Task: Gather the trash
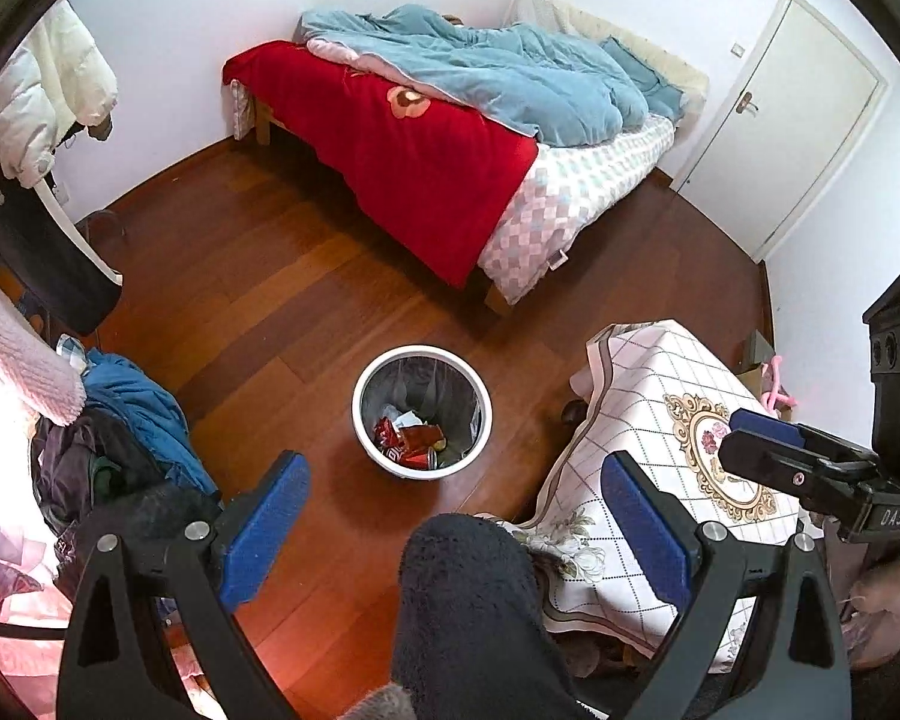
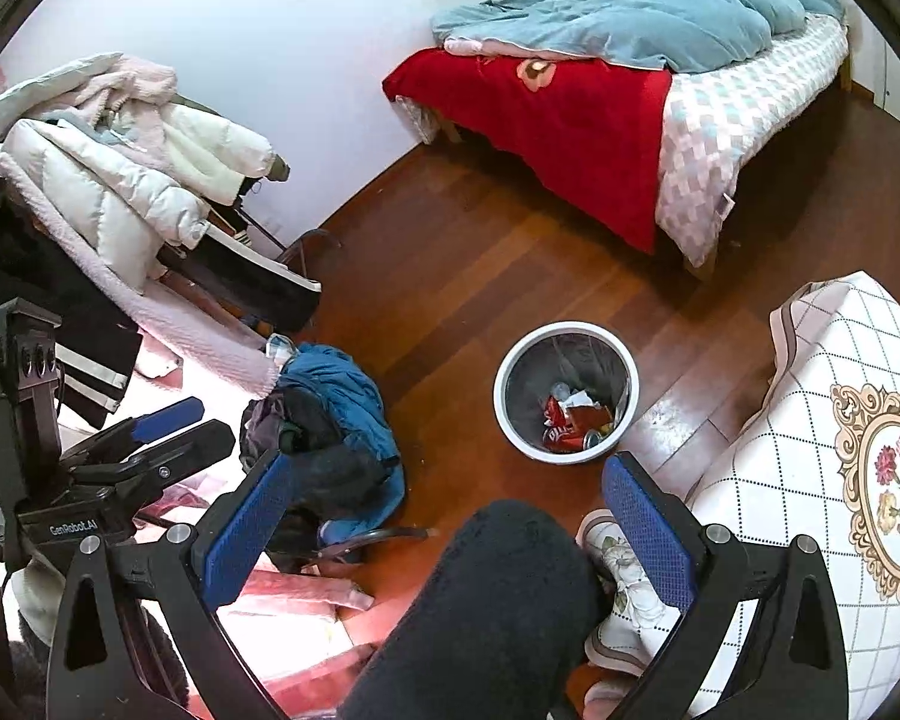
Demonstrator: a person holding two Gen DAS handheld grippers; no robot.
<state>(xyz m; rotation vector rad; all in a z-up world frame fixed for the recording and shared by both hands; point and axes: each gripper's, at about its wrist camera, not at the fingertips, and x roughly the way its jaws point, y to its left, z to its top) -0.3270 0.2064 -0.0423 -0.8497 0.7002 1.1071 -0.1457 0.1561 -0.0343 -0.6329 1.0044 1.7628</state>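
Observation:
A white trash bin (image 1: 359, 402) (image 2: 499, 396) with a grey liner stands on the wooden floor. Inside lie red cans and crumpled wrappers (image 1: 411, 435) (image 2: 570, 420). My left gripper (image 1: 453, 474) hovers high above the floor on the near side of the bin, open, with nothing between its blue pads (image 1: 264, 528). My right gripper (image 2: 447, 468) is held at a similar height, open and holding nothing. Each gripper shows in the other's view: the right one (image 1: 768, 438) over the table, the left one (image 2: 168, 420) over the clothes.
A person's dark fuzzy trouser leg (image 1: 468, 612) (image 2: 498, 612) rises between the fingers. A table with a patterned cloth (image 1: 648, 396) (image 2: 798, 408) stands right of the bin. A clothes-heaped chair (image 1: 132, 420) (image 2: 330, 408) stands left. A bed (image 1: 426, 138) lines the far wall, beside a door (image 1: 798, 120).

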